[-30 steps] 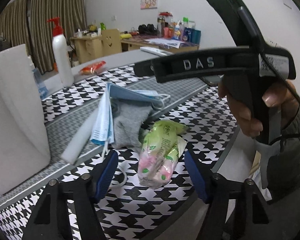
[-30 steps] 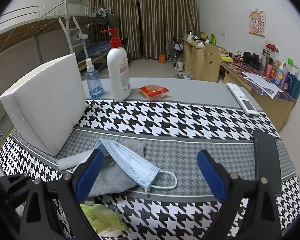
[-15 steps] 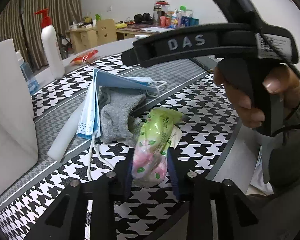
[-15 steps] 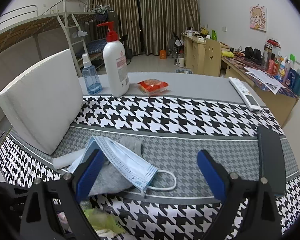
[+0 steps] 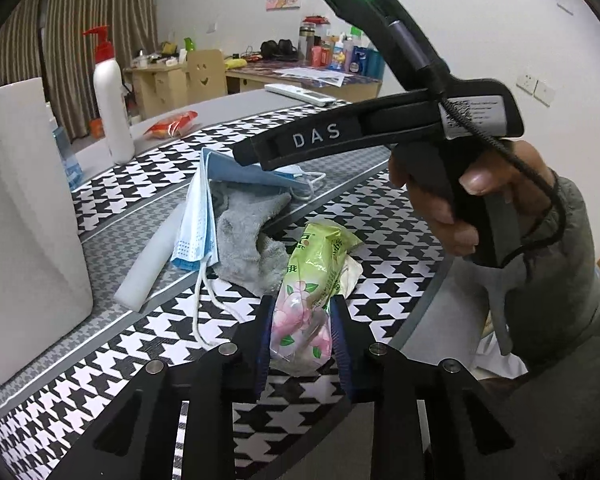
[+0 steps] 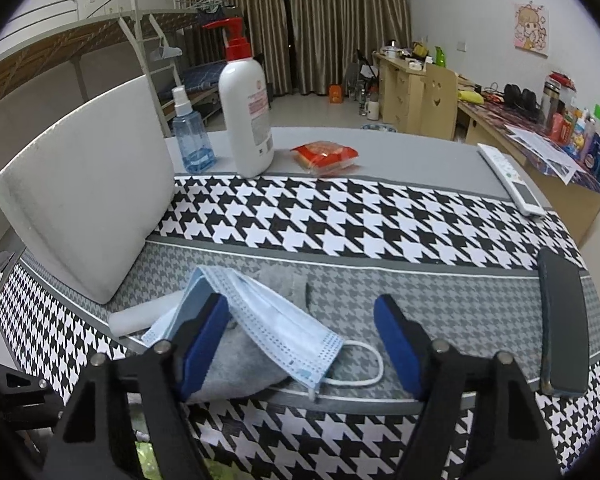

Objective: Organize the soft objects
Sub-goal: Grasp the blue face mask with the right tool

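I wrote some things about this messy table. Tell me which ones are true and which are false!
1. The left gripper is squeezing the green tissue pack. True.
2. The blue face mask lies partly on the grey sock. True.
3. The right gripper has clamped the face mask. False: its jaws, just closing, stand apart around it without pressing.
4. The pump bottle has a blue top. False: it is red.
5. The remote control lies on the grey table. True.

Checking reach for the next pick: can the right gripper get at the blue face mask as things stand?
Probably yes. The right gripper is open with the face mask lying uncovered on the grey sock between its fingers; the jaws have just been closing.
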`<state>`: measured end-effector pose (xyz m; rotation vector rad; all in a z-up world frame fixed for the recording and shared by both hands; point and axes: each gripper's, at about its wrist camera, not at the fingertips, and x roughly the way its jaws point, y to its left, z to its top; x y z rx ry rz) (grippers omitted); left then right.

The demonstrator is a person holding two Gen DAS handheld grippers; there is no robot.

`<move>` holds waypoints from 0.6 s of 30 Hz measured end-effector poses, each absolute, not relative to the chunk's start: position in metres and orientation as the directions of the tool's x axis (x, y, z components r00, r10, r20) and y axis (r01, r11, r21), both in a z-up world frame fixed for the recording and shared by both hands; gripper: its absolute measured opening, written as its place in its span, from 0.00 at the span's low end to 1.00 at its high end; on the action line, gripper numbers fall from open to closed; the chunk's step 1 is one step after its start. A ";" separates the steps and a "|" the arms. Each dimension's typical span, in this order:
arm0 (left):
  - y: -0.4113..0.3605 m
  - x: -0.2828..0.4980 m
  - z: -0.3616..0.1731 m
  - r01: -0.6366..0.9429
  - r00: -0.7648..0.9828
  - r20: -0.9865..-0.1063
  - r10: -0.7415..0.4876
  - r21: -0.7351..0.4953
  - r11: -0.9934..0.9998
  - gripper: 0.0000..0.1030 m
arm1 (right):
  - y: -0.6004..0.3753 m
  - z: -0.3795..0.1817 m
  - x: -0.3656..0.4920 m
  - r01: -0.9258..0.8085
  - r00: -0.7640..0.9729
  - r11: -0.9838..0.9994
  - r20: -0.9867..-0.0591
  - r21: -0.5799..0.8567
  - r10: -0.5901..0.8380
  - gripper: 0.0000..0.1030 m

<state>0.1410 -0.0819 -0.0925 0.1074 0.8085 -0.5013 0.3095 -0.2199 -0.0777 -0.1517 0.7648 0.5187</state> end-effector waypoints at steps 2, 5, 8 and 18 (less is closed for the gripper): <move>-0.079 0.139 -0.093 0.462 0.585 -0.713 -0.386 -0.099 0.882 0.28 | -0.217 -0.078 0.308 -0.505 0.598 0.861 -0.697 0.055 0.395 0.76; -0.075 0.138 -0.093 0.453 0.587 -0.713 -0.384 -0.104 0.885 0.28 | -0.212 -0.081 0.308 -0.514 0.582 0.856 -0.710 0.057 0.396 0.68; -0.074 0.130 -0.091 0.465 0.584 -0.708 -0.397 -0.109 0.878 0.28 | -0.205 -0.084 0.307 -0.525 0.572 0.849 -0.717 0.053 0.398 0.67; -0.063 0.127 -0.090 0.430 0.602 -0.699 -0.387 -0.125 0.894 0.28 | -0.195 -0.093 0.317 -0.519 0.538 0.853 -0.754 0.055 0.376 0.36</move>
